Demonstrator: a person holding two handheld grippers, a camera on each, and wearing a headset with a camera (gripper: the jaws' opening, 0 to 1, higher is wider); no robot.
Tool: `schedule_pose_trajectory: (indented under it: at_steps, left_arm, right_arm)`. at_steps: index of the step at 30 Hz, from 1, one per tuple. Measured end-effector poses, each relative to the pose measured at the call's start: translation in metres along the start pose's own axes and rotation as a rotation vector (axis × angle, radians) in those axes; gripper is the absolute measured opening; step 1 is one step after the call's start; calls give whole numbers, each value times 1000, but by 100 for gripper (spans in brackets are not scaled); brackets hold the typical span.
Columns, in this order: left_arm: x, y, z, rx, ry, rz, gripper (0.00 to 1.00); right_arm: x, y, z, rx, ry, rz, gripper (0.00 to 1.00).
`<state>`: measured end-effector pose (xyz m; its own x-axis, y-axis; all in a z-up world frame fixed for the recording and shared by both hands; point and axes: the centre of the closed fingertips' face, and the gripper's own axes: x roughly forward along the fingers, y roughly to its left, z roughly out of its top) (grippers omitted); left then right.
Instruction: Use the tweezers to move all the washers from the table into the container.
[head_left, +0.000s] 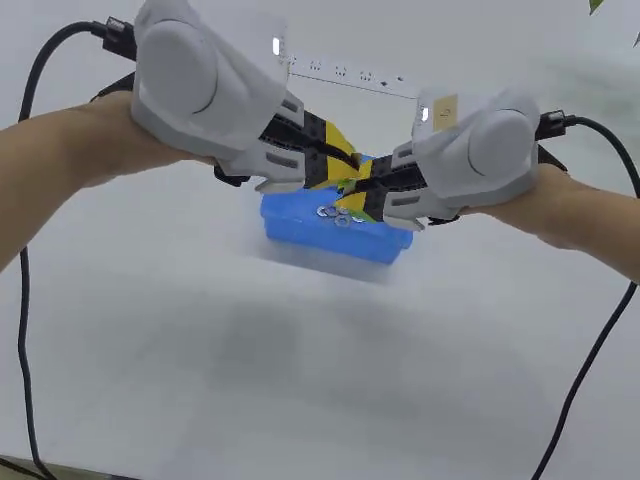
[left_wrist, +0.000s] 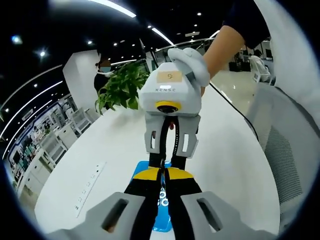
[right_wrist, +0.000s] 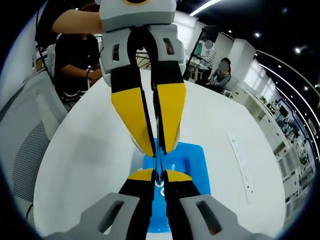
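Frame centre: left gripper (head_left: 350, 165) and right gripper (head_left: 357, 190), jaws pinched narrow on the thin tweezers (right_wrist: 158, 152), meet above the blue container (head_left: 300, 228) holding washers (head_left: 335, 213); an uneven squeeze may twist the tweezers, spilling any washer carried.

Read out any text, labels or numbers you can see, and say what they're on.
"KENSC", roughly: small letters on the white housing of the right gripper, left gripper view.
Tan sticker above them: one mark, too blurred to read.
Power strip markings: too small.
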<state>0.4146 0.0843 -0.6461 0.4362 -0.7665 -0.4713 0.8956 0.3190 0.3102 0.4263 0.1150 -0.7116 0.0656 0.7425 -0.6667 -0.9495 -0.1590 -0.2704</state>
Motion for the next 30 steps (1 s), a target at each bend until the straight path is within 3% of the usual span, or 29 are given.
schedule_pose_trajectory:
  at_steps: [10, 15, 19, 24, 30]
  left_arm:
    - [-23, -13, -4, 22, 22, -28, 6]
    - [-31, -20, 3, 48, 14, -37, 6]
    - [-34, -25, -1, 64, 39, -40, 6]
    - [-35, -32, 4, 62, 33, -34, 6]
    - [-35, -37, 2, 63, 41, -41, 6]
  right_arm:
    - [-19, 14, 10, -54, 10, 13, 8]
    - [-32, 23, 18, -76, 6, 7, 8]
    - [-42, 28, 22, -76, -2, -3, 8]
    - [-49, 33, 24, -73, -8, -10, 8]
    - [-57, 40, 27, -67, -26, -7, 8]
